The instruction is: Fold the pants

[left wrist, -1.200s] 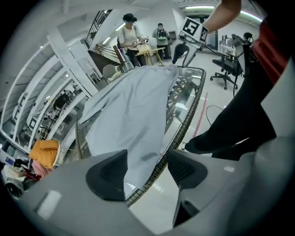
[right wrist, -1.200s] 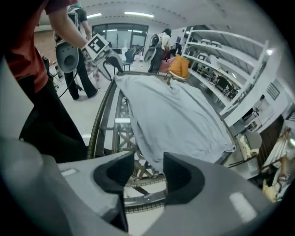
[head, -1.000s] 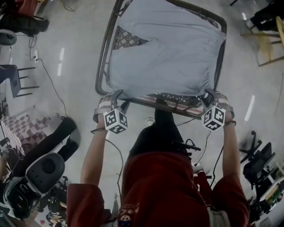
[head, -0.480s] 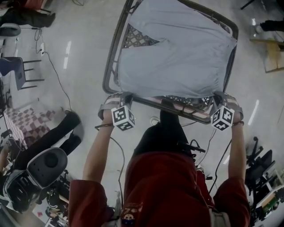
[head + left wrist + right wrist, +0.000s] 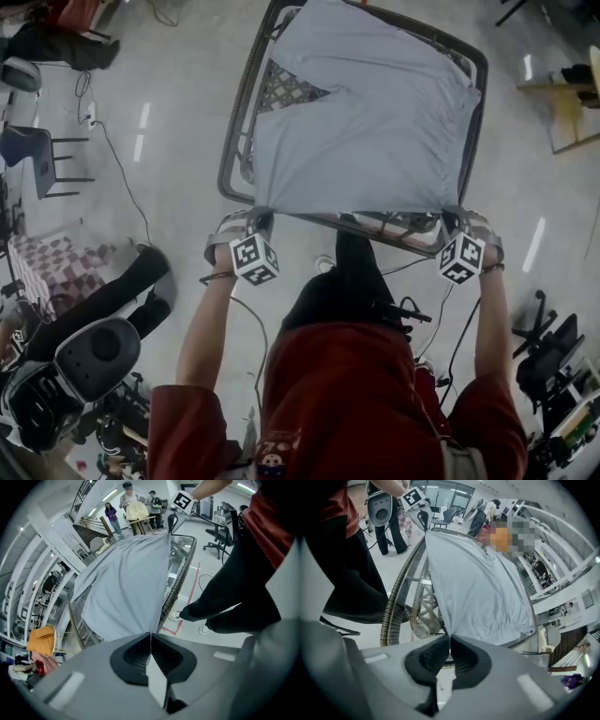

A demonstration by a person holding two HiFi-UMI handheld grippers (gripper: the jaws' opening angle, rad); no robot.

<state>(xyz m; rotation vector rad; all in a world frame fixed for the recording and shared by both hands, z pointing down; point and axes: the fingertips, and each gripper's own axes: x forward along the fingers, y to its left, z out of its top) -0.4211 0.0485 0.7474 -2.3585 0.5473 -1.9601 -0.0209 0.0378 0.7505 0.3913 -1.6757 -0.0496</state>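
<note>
Light grey pants (image 5: 366,131) lie spread over a table with a dark metal rim (image 5: 234,141). At the near left corner of the cloth my left gripper (image 5: 258,216) is shut on the pants' edge, and its jaws have just been closing with the fabric between them. My right gripper (image 5: 452,216) is shut on the near right corner, its jaws also just closed on cloth. The left gripper view shows the pants (image 5: 126,583) running up from the pinched jaws (image 5: 150,634). In the right gripper view the pants (image 5: 483,592) run likewise from the jaws (image 5: 449,637).
The table top is a lattice (image 5: 286,89), bare at the far left. A dark chair (image 5: 37,159) and a white machine (image 5: 94,352) stand on the floor at left, a wooden stool (image 5: 572,103) at right. Cables lie on the floor. People (image 5: 133,503) stand far behind the table.
Both grippers have closed on the near corners of the pants. The near hem now runs straight and taut between them.
</note>
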